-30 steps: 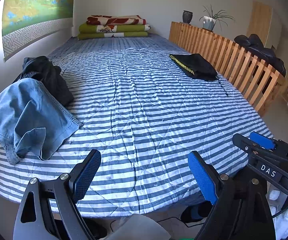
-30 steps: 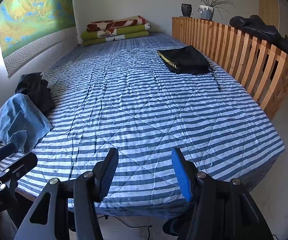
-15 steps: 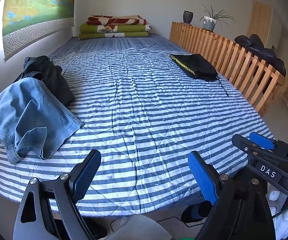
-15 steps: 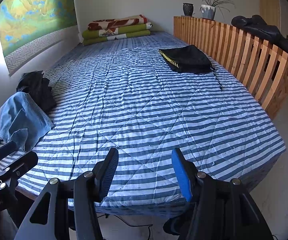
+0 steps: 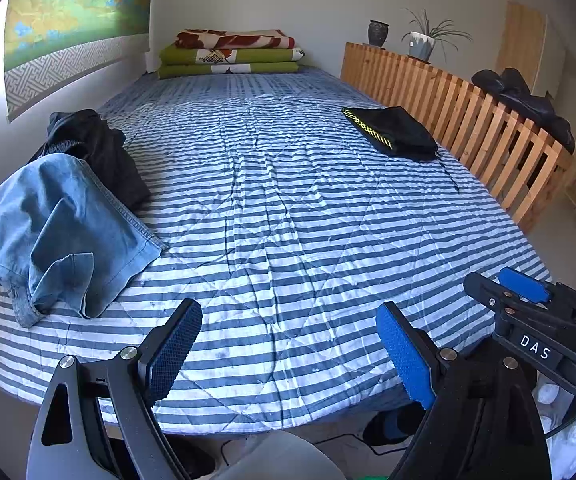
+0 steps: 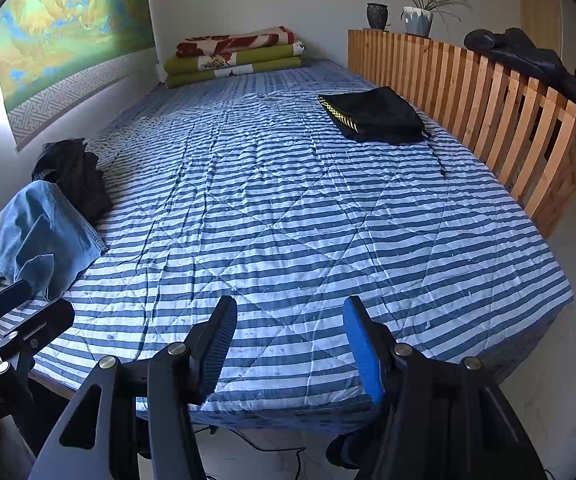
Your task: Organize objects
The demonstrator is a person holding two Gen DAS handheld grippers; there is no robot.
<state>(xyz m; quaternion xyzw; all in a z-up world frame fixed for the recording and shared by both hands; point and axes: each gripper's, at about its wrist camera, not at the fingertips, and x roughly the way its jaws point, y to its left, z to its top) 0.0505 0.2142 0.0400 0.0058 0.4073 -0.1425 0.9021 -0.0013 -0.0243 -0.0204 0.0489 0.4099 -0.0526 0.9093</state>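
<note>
A crumpled blue denim garment [image 5: 60, 232] lies at the left edge of the striped bed [image 5: 288, 208], with a black garment [image 5: 96, 148] bunched just behind it. Both show in the right wrist view, denim [image 6: 44, 236] and black [image 6: 74, 176]. A folded black garment with a yellow patterned edge [image 5: 391, 132] lies at the right near the wooden rail; it also shows in the right wrist view [image 6: 375, 118]. My left gripper [image 5: 288, 340] is open and empty over the bed's near edge. My right gripper [image 6: 289, 332] is open and empty over the near edge too.
A slatted wooden rail [image 5: 467, 120] runs along the bed's right side, with dark clothing [image 5: 523, 100] draped on it and two pots [image 5: 419, 42] at its far end. Folded green and red blankets [image 5: 232, 54] are stacked at the head. A wall hanging [image 5: 68, 16] is at left.
Both views have shifted very slightly; the bed contents and both grippers stay as they were, open and empty.
</note>
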